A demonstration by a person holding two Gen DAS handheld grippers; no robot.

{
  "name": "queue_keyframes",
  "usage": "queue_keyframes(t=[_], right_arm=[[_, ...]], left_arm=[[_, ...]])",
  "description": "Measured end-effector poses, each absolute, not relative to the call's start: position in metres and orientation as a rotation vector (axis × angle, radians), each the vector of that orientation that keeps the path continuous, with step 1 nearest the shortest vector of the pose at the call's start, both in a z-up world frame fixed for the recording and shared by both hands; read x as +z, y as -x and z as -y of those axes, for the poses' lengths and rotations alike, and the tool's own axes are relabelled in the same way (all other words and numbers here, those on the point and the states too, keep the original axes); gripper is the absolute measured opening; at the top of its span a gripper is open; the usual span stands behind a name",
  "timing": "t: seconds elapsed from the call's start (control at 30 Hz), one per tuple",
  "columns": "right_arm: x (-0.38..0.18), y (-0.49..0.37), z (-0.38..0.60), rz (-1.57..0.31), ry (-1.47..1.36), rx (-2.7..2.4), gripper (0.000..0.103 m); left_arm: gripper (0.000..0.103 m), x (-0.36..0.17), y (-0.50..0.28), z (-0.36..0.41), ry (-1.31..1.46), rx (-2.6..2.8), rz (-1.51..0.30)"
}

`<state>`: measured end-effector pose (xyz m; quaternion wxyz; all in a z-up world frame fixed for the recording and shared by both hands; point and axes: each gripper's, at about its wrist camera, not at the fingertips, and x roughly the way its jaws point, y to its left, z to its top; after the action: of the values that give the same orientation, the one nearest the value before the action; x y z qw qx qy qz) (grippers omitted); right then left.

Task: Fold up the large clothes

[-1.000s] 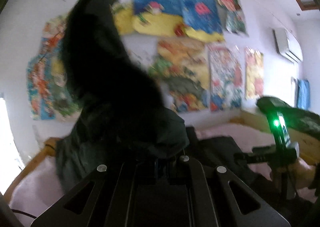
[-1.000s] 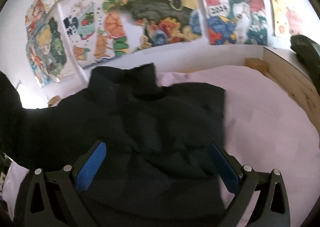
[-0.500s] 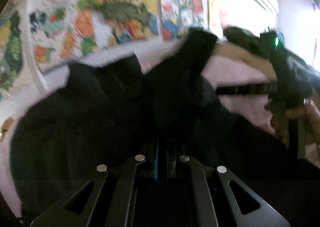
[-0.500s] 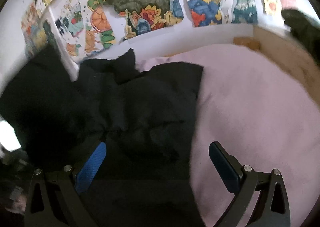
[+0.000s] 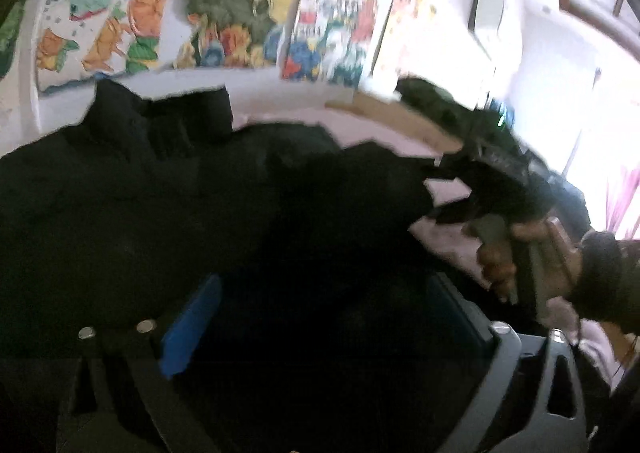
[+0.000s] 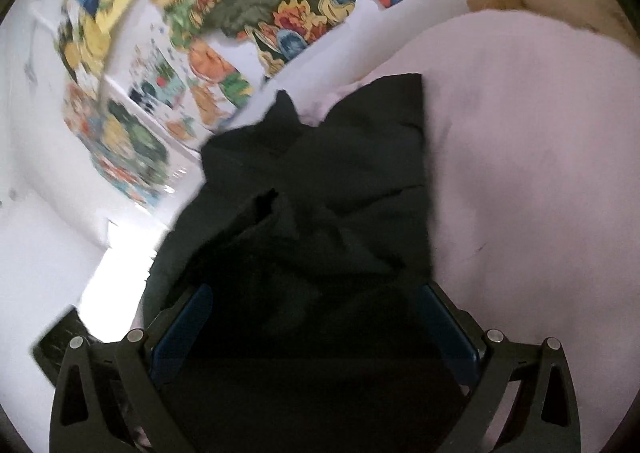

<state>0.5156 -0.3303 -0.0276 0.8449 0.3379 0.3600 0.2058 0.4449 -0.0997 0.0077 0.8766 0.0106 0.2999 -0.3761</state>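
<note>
A large black garment [image 5: 160, 193] lies crumpled on the pink bed cover [image 6: 540, 173]. In the right wrist view the garment [image 6: 340, 173] runs from the far wall side down under the gripper. My left gripper [image 5: 324, 317] hangs low over it with its jaws opening. Its blue pads [image 5: 192, 325] stand wide apart, and black cloth lies loose between them without being pressed. My right gripper [image 6: 316, 329] is open over the garment's near part and grips nothing. In the left wrist view a hand holds the right gripper [image 5: 472, 193] at the garment's right edge.
Colourful posters [image 5: 224, 13] cover the white wall behind the bed. A wooden bed frame [image 5: 400, 113] runs along the far right, with a dark green item [image 5: 432, 101] on it. Bare pink cover fills the right half of the right wrist view.
The left gripper, shut on a lifted flap of black cloth before, came down and opened; the flap now lies on the garment. The right gripper stayed open and tipped downward.
</note>
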Motion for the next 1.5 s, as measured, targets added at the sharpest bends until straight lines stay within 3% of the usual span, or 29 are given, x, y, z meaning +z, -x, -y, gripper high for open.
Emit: queue_keyframes(t=[0.17,0.6,0.7,0.77,0.83,0.87,1.17,1.5], right_arm=[[-0.023,-0.513,0.336,-0.736,-0.832,0.549,0.103],[-0.039,-0.525,0.303,-0.859,-0.703,0.414,0.101],[-0.04,-0.524,0.299,-0.868,-0.713,0.396,0.066],[-0.04,-0.522,0.295,-0.886,-0.695,0.346,0.034],[-0.038,-0.52,0.297,-0.888,-0.687,0.311,0.012],[-0.036,-0.518,0.3,-0.878,-0.705,0.317,0.009],[0.028,-0.512,0.315,-0.683,-0.558,0.244,0.005],[-0.028,-0.542,0.267,-0.814,-0.044,0.052,0.007]], left_arm=[[0.101,0.026,-0.439,0.07,0.108,-0.74,-0.6],[0.101,0.062,-0.442,-0.072,0.322,-0.334,-0.555],[0.101,0.057,-0.441,-0.114,0.395,-0.247,-0.571],[0.101,0.054,-0.439,-0.135,0.44,-0.2,-0.564],[0.101,0.051,-0.437,-0.147,0.462,-0.163,-0.563],[0.101,0.05,-0.438,-0.15,0.458,-0.155,-0.571],[0.101,0.046,-0.46,-0.119,0.26,-0.114,-0.619],[0.101,-0.02,-0.516,-0.087,0.034,-0.042,-0.811]])
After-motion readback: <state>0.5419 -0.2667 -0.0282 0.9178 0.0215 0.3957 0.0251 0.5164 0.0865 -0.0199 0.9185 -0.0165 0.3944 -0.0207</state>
